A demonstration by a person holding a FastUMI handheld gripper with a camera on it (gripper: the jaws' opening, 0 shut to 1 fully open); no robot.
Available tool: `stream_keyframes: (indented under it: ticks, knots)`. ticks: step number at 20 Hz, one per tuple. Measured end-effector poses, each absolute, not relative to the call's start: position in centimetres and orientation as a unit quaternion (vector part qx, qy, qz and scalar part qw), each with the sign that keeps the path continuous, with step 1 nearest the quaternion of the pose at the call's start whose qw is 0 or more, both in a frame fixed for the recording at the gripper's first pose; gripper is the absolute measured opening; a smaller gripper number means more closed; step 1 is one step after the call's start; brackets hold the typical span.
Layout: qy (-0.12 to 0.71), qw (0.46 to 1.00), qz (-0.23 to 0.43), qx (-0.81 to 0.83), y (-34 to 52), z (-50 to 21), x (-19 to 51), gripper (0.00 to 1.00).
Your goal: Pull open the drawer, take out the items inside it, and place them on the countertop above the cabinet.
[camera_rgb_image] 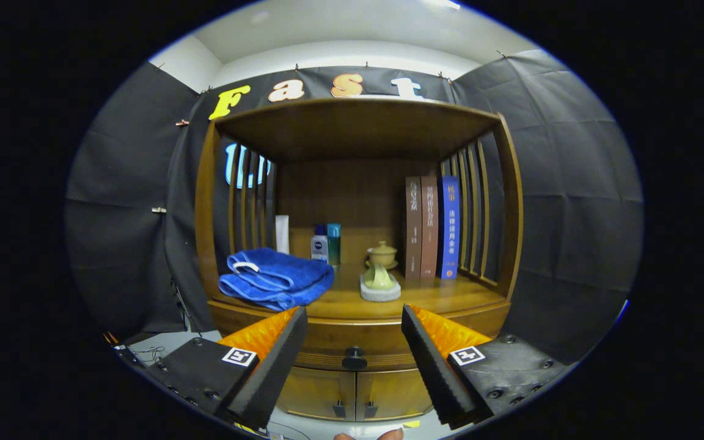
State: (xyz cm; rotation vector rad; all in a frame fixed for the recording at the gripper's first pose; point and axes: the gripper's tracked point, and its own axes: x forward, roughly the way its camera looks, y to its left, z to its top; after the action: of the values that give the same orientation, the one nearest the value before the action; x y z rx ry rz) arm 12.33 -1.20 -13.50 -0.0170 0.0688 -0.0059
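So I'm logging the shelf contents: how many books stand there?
3, upright side by side at the shelf's right end, right of the teapot: two brown books, then a blue book nearest the slats. None seem hidden. The gripper is open, short of the drawer knob.

The wooden drawer [352, 348] sat fully shut under the countertop [443, 299], its dark round knob [354, 352] centred between my spread, empty fingers [278, 360]. The polished wooden countertop lay just above it, beyond my fingertips.
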Motion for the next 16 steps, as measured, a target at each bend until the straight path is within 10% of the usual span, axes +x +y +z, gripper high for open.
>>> stream_keyframes:
  ticks: [16]
  knots:
    - [0.007,1.0,0.001,0.014,-0.7,-1.1,2.3,0.99]
